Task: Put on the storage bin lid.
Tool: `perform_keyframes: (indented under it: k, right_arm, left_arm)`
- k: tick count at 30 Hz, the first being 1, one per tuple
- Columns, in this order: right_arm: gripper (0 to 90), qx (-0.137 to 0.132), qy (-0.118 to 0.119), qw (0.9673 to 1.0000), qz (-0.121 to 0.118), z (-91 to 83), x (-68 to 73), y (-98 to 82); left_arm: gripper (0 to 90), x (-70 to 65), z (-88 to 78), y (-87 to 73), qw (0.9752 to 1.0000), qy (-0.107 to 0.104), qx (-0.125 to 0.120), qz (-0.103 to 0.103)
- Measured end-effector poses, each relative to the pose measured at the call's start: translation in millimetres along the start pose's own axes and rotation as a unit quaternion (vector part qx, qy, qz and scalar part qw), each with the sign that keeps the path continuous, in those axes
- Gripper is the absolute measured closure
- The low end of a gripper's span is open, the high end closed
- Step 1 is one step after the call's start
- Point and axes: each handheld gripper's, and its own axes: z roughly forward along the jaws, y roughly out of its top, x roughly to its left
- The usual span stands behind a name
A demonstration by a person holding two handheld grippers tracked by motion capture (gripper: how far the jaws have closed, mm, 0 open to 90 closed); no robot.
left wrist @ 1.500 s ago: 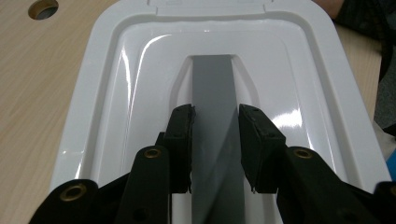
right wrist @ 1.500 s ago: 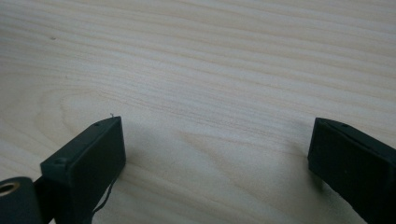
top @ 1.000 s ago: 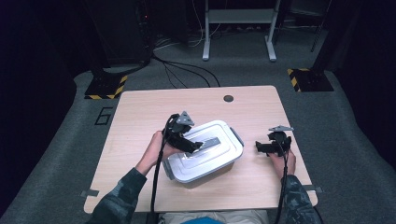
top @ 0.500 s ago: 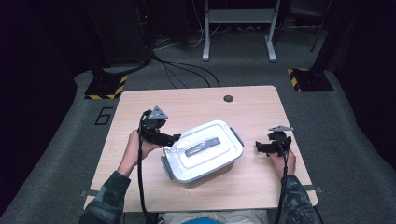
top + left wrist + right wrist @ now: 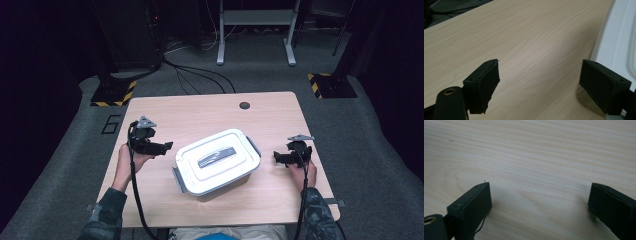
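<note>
A white lidded box (image 5: 217, 160) with grey side clasps and a grey strip on its lid sits slightly askew in the middle of the wooden table (image 5: 200, 112). My left gripper (image 5: 167, 146) is held left of the box, pointing at it with a gap between them. Its jaws have just been opening and are open with nothing between them. In the left gripper view the left gripper (image 5: 540, 67) hovers over bare wood, and the box's white edge (image 5: 621, 37) is at the right. My right gripper (image 5: 276, 157) rests right of the box, open over bare wood (image 5: 540, 188).
A dark round hole (image 5: 244, 105) sits near the table's far edge. Beyond the table, on grey carpet, are black cables (image 5: 200, 75), two yellow-and-black striped stand bases (image 5: 112, 94) (image 5: 330, 86) and a metal frame (image 5: 255, 30). Bare tabletop surrounds the box.
My left gripper has drawn away from the box's lid and moved left, ending apart from the box. The box and my right gripper stay put.
</note>
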Motion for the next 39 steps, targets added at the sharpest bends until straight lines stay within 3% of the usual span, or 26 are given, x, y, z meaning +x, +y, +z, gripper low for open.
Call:
perform_keyframes:
  k: [6, 11, 23, 30, 32, 39]
  right_arm:
    - [4.2, 0.0, 0.0, 1.0, 0.0, 0.0, 0.0, 0.0]
    - [4.2, 0.0, 0.0, 1.0, 0.0, 0.0, 0.0, 0.0]
    - [4.2, 0.0, 0.0, 1.0, 0.0, 0.0, 0.0, 0.0]
    - [4.3, 0.0, -0.001, 1.0, 0.0, 0.0, 0.1, 0.0]
    - [4.3, 0.0, -0.001, 1.0, 0.001, 0.0, 0.2, 0.0]
    - [4.3, 0.0, -0.001, 1.0, 0.0, 0.1, 0.2, 0.0]
  left_arm:
    - [15.9, 18.4, 3.5, -22.4, 0.9992, 0.016, 0.006, -0.037]
    - [15.5, 32.3, 9.4, -45.7, 0.9968, 0.022, 0.009, -0.076]
    - [15.3, 54.7, 32.1, -109.6, 0.9869, 0.032, 0.034, -0.154]
    - [15.1, 58.9, 38.7, -138.6, 0.984, 0.054, 0.049, -0.163]
    - [15.0, 57.4, 39.1, -146.5, 0.9839, 0.075, 0.05, -0.154]
    - [13.8, 51.9, 35.8, -163.6, 0.9822, 0.12, 0.01, -0.144]
